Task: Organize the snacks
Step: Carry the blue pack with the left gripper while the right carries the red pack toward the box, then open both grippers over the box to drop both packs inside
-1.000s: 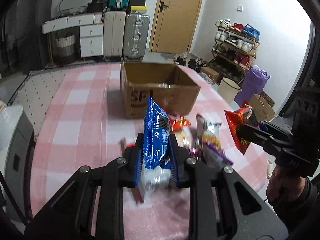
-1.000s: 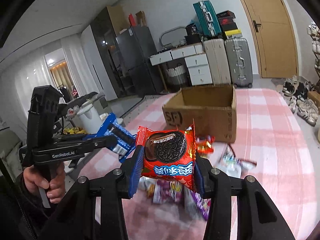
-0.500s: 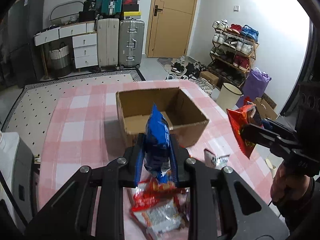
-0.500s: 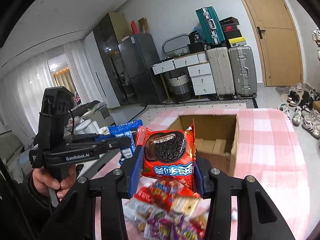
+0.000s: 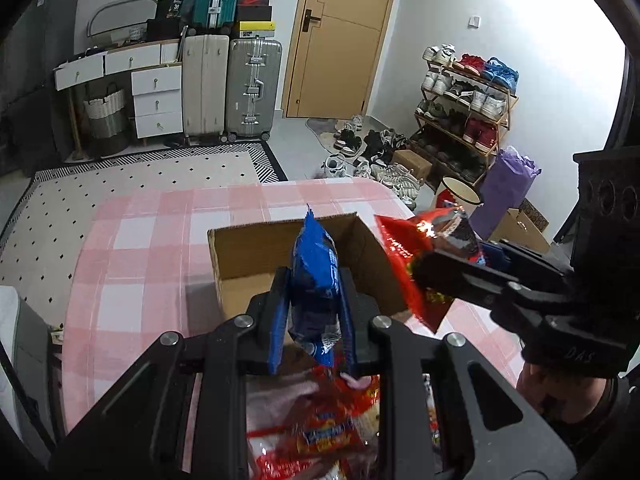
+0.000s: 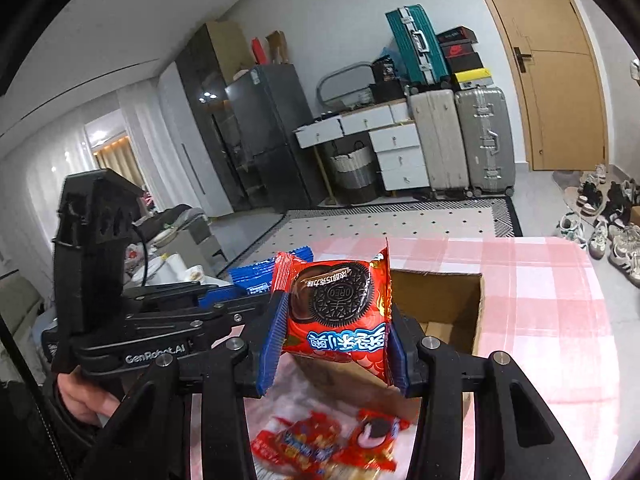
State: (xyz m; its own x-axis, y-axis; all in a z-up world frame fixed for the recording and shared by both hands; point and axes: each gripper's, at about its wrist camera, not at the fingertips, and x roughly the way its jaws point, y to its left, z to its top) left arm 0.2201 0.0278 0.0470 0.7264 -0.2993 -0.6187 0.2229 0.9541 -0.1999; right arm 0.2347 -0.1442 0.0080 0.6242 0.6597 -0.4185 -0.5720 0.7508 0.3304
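Both grippers have travelled forward and upward over the past second, so the open cardboard box that sat well ahead on the pink checked tablecloth now lies right under their fingertips, and the loose snack packets that were ahead of them now sit at the bottom edge of each view, blurred. At this moment the left gripper is clamped tight on a blue snack packet, which stands upright between its blue pads with its crimped top edge rising above the fingers, in front of the box's open mouth. From the left wrist view the right gripper reaches in from the right side, and its red packet hangs over the box's right wall. In the right wrist view the right gripper holds that red cookie packet squeezed between its two pads, face toward the camera, showing a dark round sandwich cookie and blue lettering upside down. The packet is in the air, just in front of the box's near left corner. To its left the left gripper comes in side-on, a hand around its handle, with the blue packet's edge showing behind the red one. The inside of the box shows bare cardboard where it is visible. Beyond the table stand suitcases, white drawers, a wooden door and a shoe rack.
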